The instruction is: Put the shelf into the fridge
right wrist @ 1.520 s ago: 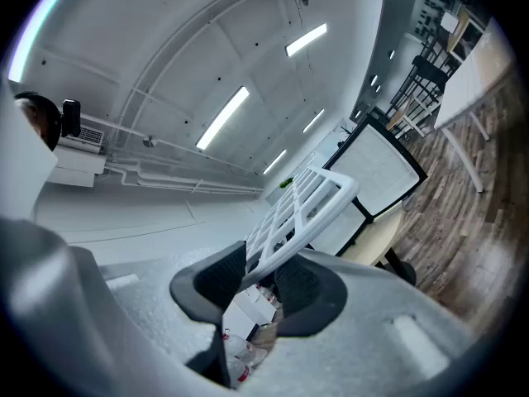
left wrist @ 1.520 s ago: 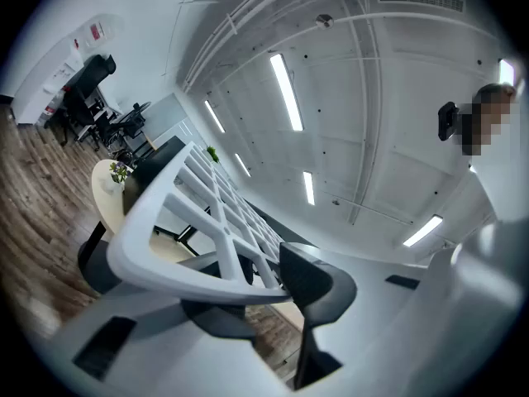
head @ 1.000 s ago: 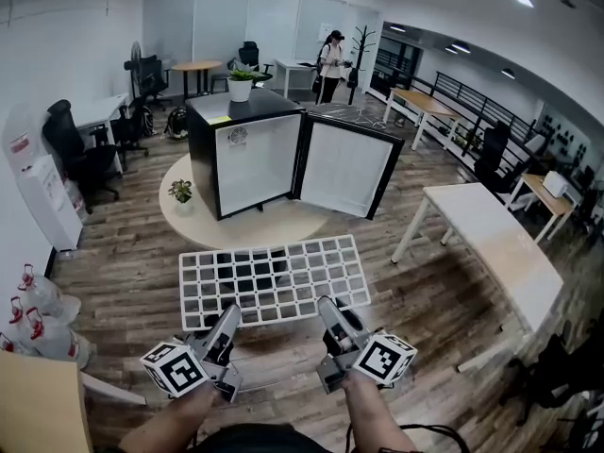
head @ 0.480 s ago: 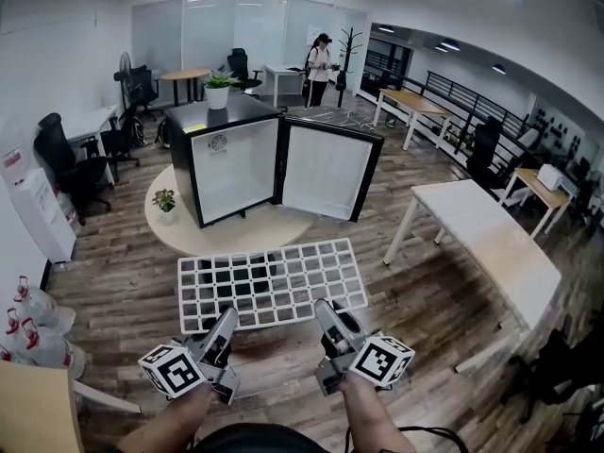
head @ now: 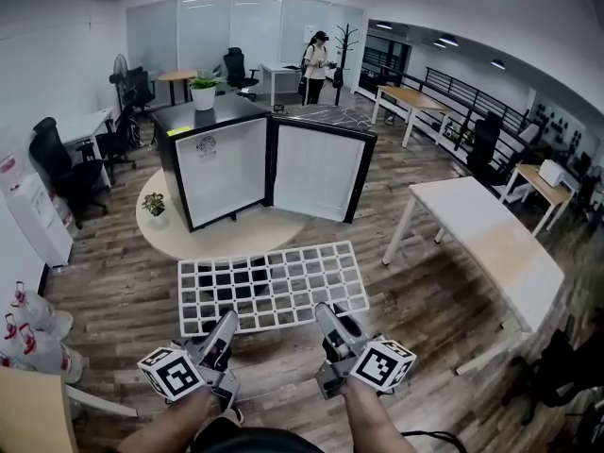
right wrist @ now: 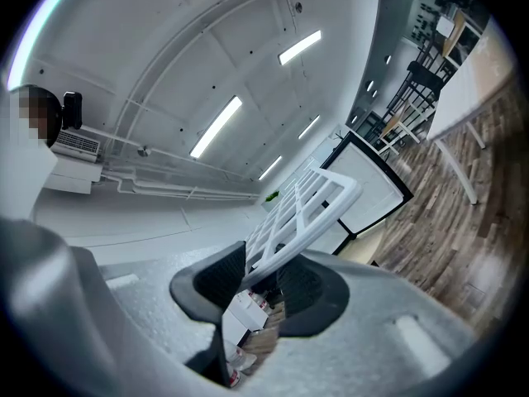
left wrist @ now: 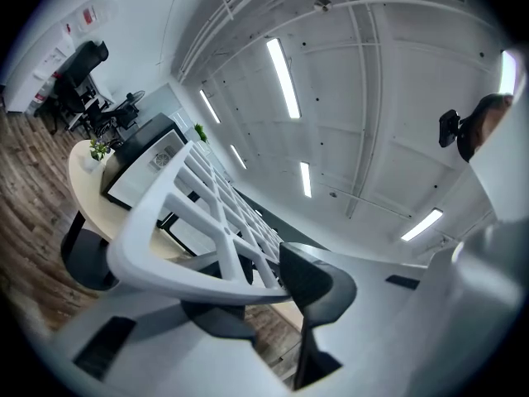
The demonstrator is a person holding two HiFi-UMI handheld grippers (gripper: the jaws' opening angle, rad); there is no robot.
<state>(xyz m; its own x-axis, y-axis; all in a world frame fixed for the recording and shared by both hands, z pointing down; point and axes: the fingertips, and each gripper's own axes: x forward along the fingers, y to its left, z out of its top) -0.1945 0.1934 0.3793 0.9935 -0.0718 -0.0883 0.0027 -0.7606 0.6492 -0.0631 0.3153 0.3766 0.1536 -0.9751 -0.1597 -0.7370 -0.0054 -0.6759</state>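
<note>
Got the left tool (head: 224,332) clamped on the near edge of the white grid shelf (head: 274,283), held flat at lower centre. Same deal with the right tool (head: 329,321), pinching that edge. Well short of the open mini fridge (head: 206,163), upper centre-left.

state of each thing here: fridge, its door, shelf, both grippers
fridge: upright on a round pale platform, open
fridge door: swung wide open to the right
shelf: lifted and roughly level, held by its near edge, not yet in the fridge
left gripper: shut on the shelf's near edge
right gripper: shut on the shelf's near edge
</note>
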